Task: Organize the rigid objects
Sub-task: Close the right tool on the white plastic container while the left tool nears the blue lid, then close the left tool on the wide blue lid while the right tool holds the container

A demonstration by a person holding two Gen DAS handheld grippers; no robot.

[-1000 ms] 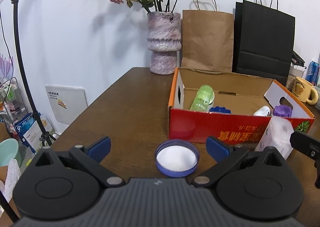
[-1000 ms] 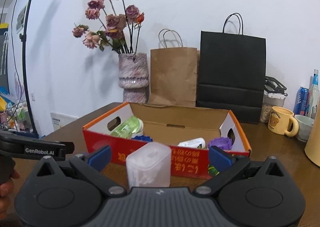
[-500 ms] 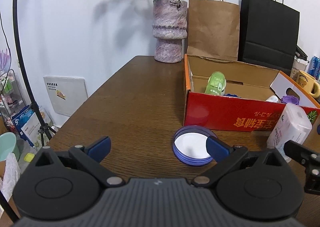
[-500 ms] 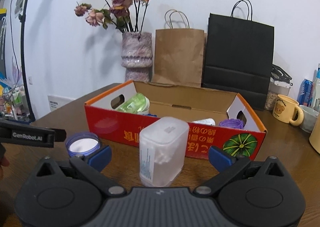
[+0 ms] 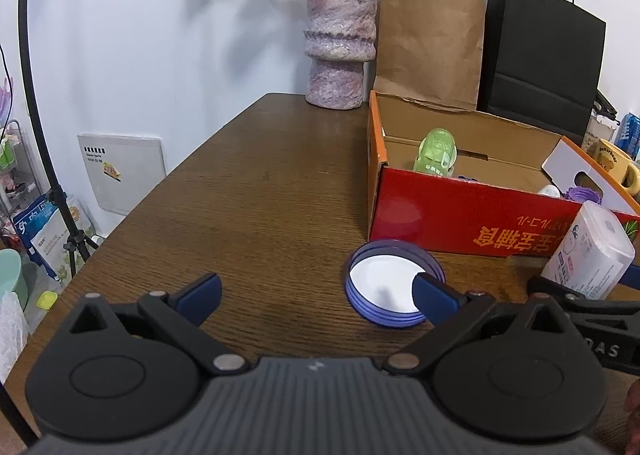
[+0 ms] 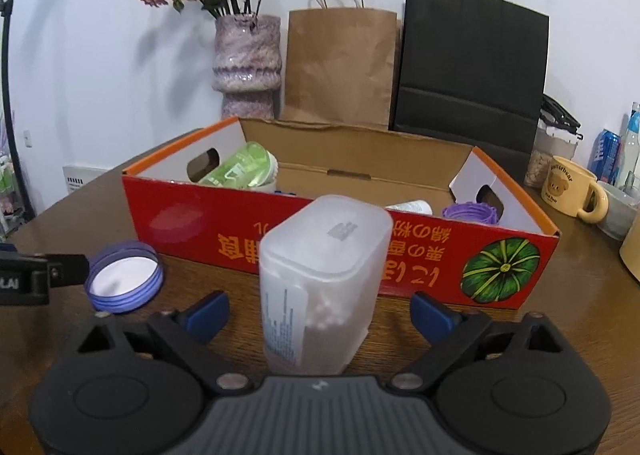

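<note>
Now my right gripper [image 6: 319, 311], jaws just closing but not yet touching, straddles the frosted cotton-swab container [image 6: 322, 283], which I judge could topple if one pad lands first.

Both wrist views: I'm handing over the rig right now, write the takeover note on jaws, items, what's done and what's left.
Right gripper: open, jaws have just been closing; the white translucent container stands upright on the table between them, pads not yet on it.
Left gripper: open, holding nothing; the blue lid lies open side up just ahead, under its right finger.
Red cardboard box stands behind both items.
Done: green bottle, purple cap and a white item are in the box.
Left: grip the container and box it, then the lid.
</note>
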